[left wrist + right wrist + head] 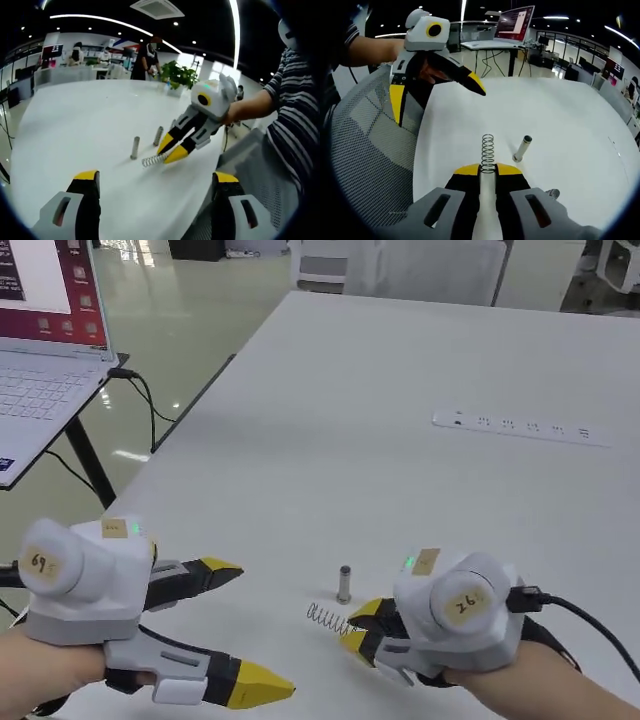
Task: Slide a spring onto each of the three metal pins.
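Laptop (40, 330): is sitting open on a dark stand off the table's (400, 390) left edge, well to the left of the metal pin (345, 583) (135, 148) (522, 148).
Left gripper (265, 630) (156, 176) (437, 97): is hovering over the table's near left corner, well left of the pin; its yellow-tipped jaws are standing wide apart with nothing between them.
Spring (325, 618) (151, 160) (487, 145): is sticking out level from the right gripper's tips, just on the near side of the pin and not touching it, its free end pointing toward the left gripper.
Metal pin: is standing upright on the bare white tabletop.
Second pin (158, 136): is standing just behind the first in the left gripper view, close by the right gripper.
Right gripper (358, 630) (167, 152) (487, 170): is sitting just to the near right of the pin, jaws nearly together and pinching one end of the spring.
Power strip (520, 427): is lying flat on the table, well beyond the pin and to its right.
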